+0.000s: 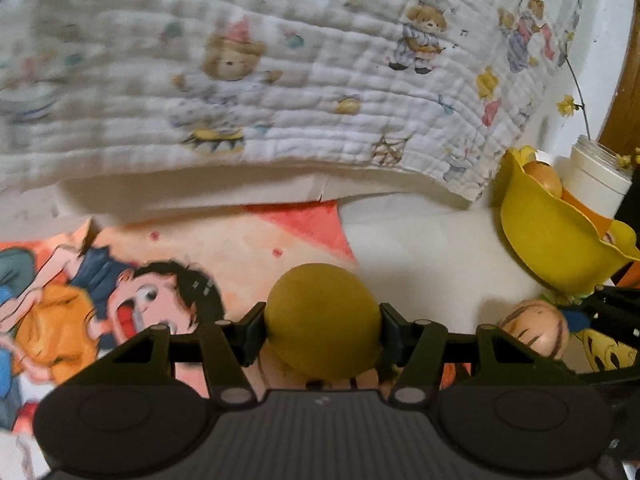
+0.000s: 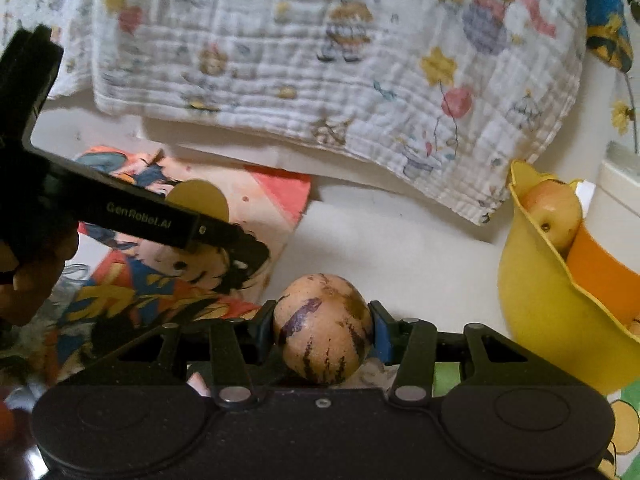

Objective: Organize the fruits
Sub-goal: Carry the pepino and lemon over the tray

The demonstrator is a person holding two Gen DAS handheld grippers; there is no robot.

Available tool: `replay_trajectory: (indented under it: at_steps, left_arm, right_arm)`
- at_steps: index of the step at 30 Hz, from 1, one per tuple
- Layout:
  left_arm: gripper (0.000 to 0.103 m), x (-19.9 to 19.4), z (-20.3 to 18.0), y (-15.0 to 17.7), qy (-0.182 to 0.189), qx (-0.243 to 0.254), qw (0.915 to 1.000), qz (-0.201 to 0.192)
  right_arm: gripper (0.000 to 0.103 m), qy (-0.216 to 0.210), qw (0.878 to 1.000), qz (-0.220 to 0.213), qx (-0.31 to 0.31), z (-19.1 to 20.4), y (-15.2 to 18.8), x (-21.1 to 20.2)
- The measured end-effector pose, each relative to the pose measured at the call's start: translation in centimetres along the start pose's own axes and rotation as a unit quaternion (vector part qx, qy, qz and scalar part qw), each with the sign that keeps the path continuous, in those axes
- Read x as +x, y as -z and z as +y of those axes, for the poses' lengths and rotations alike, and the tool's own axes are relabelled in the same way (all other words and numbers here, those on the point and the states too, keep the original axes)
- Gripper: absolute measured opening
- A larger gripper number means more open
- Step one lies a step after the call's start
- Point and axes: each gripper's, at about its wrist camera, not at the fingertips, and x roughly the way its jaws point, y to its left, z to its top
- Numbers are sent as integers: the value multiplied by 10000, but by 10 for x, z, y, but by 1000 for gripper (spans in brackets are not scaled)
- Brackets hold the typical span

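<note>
One olive-yellow fruit (image 1: 322, 322) is pinched by the left hand-held gripper (image 1: 322, 330); one purple-streaked fruit (image 2: 322, 328) by the right hand-held gripper (image 2: 322, 330). Bare worktop (image 2: 380, 248) lies ahead, edged rightward by one yellow bowl (image 2: 560, 320).

Counted on the white desk: three fruits — one round olive-yellow fruit (image 1: 322, 322), one purple-streaked tan melon (image 2: 322, 328), one reddish apple (image 2: 554, 216) — plus one wavy-rimmed yellow plastic bowl (image 2: 536, 300), two black grippers.

Olive fruit (image 1: 322, 320) and purple-streaked fruit (image 2: 322, 328) both clamped.
</note>
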Motion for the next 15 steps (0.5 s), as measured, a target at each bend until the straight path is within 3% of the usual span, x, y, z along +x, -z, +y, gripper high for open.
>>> replay_trajectory:
  at_steps: [4,9,15]
  left_arm:
    - [62,-25,-1,10,5,61,10000,-24]
    - [62,-48,-9,18,401,-167,9991,25]
    - [62,-76,-38,30,680,155,9976,-23]
  right_arm:
    - [50,-90,9999,-99,-25,0,5,-25]
    - [50,-104,9996,-235,-89,4,16,-62]
    - [50,-112,9989,-453,-62,1,32,-103]
